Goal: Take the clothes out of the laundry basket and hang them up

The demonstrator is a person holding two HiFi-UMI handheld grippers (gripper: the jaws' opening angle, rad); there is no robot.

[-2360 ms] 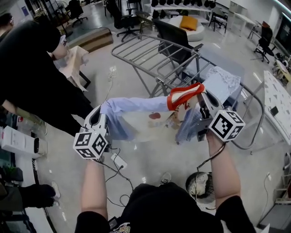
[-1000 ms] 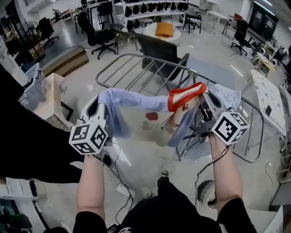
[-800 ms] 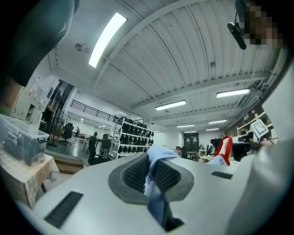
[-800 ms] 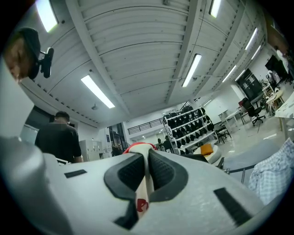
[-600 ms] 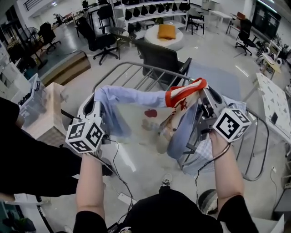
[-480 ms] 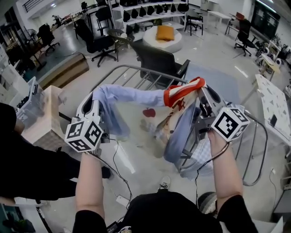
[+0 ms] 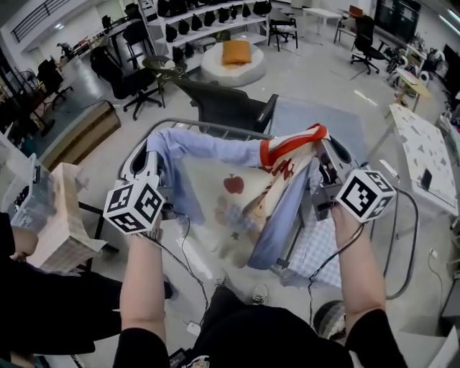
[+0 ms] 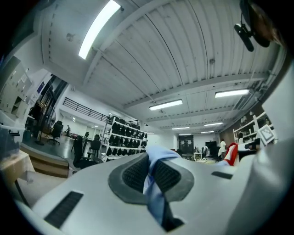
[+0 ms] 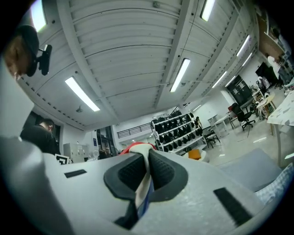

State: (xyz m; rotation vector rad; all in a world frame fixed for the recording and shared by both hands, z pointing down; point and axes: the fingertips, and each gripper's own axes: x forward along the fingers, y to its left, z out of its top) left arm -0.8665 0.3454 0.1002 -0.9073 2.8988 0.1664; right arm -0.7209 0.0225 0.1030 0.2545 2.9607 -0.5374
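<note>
The left gripper (image 8: 149, 172) and right gripper (image 9: 146, 172) each pinch tight on the pale blue, red-collared cotton shirt (image 7: 230, 194); hold it spread level. Lower it evenly across the grey metal drying rack (image 7: 188, 123); let go only once it is draped.

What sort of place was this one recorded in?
Probably an open-plan office or lab, not a home: rolling office chairs, racks of shelving stocked with dark items, and ceiling strip lights. The drying rack stands on a polished floor.
</note>
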